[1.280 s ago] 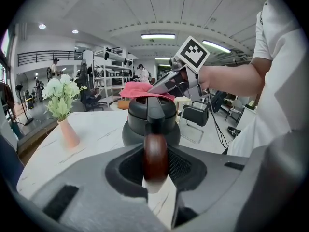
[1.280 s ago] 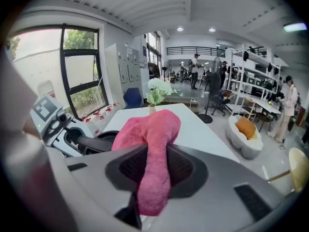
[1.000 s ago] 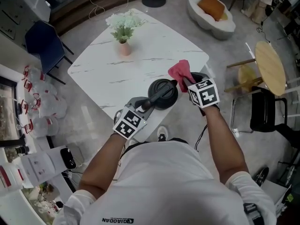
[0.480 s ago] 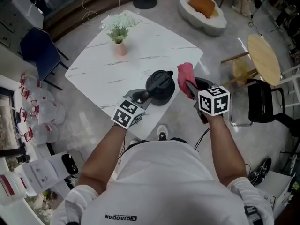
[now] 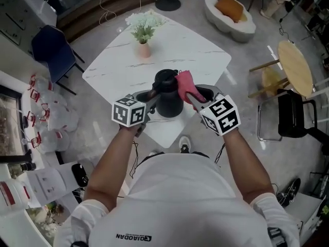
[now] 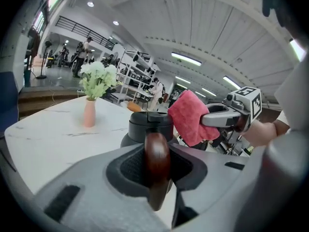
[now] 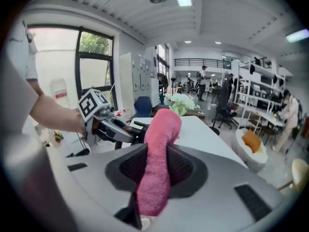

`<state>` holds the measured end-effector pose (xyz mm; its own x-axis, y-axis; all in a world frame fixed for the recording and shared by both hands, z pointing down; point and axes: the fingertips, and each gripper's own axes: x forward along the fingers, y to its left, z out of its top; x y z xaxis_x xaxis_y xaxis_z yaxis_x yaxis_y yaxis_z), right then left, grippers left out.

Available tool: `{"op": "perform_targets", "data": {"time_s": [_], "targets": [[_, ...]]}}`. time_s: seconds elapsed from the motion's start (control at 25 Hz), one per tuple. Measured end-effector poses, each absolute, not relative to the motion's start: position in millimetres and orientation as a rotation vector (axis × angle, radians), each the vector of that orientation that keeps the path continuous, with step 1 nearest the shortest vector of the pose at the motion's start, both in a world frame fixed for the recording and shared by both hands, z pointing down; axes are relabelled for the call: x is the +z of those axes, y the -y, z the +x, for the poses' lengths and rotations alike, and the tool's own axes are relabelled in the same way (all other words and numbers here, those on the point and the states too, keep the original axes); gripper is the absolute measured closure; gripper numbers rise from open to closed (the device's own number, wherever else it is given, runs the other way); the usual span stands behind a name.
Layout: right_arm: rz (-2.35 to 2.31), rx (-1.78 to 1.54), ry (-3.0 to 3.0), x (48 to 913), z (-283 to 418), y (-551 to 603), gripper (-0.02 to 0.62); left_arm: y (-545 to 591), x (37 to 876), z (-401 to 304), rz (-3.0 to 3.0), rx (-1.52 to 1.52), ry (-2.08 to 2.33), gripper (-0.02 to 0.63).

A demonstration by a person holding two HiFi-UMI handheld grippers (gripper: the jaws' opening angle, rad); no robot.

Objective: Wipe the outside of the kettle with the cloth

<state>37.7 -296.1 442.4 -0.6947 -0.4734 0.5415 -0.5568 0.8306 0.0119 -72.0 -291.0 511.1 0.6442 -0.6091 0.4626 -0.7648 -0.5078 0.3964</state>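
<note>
A black kettle (image 5: 167, 99) is over the near part of the white marble table (image 5: 118, 71); whether its base rests on the table I cannot tell. My left gripper (image 5: 152, 98) is shut on the kettle's brown handle (image 6: 157, 161), which stands upright between the jaws. My right gripper (image 5: 192, 93) is shut on a pink cloth (image 5: 184, 82). The cloth's free end lies against the kettle's upper right side, by the lid. In the left gripper view the cloth (image 6: 191, 117) hangs just right of the kettle (image 6: 145, 127). In the right gripper view the cloth (image 7: 157, 153) hides most of the kettle.
A pink vase of white flowers (image 5: 143, 40) stands at the table's far side. A dark blue chair (image 5: 50, 48) is left of the table. Right of it are a round wooden table (image 5: 295, 71) and a black chair (image 5: 294, 118). The person's shoe (image 5: 185, 144) shows below the table edge.
The right gripper has swung the cloth left, from apart on the kettle's right to against its upper side. The left gripper has rolled and risen with the kettle's handle.
</note>
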Motion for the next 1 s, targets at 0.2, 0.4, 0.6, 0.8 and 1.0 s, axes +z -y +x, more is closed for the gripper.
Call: {"op": "perform_targets", "data": {"time_s": [0.2,0.4,0.6,0.8,1.0], "targets": [[0.757,-0.214,2.358,421.3,-21.0,312.5,0.488,281.7,512.5,-116.7,2.178,0.351,1.082,0.505],[0.453,-0.668,2.272,443.0,-100.2,284.0,0.488,281.9,517.9,-140.4,2.137,0.317,1.068,0.505],[0.156,-1.010,2.141,485.2,-125.4,250.5,0.489,287.5,519.3,-149.2,2.156,0.306,1.011,0.506],[-0.019,-1.225,2.038,504.2,-118.3,234.6,0.488,287.0,519.2,-150.8,2.187,0.309,0.956,0.506],[-0.118,-1.279,1.982,516.9,-108.0,225.4,0.487,286.8,519.5,-151.2,2.182,0.318,0.943,0.506]]}}
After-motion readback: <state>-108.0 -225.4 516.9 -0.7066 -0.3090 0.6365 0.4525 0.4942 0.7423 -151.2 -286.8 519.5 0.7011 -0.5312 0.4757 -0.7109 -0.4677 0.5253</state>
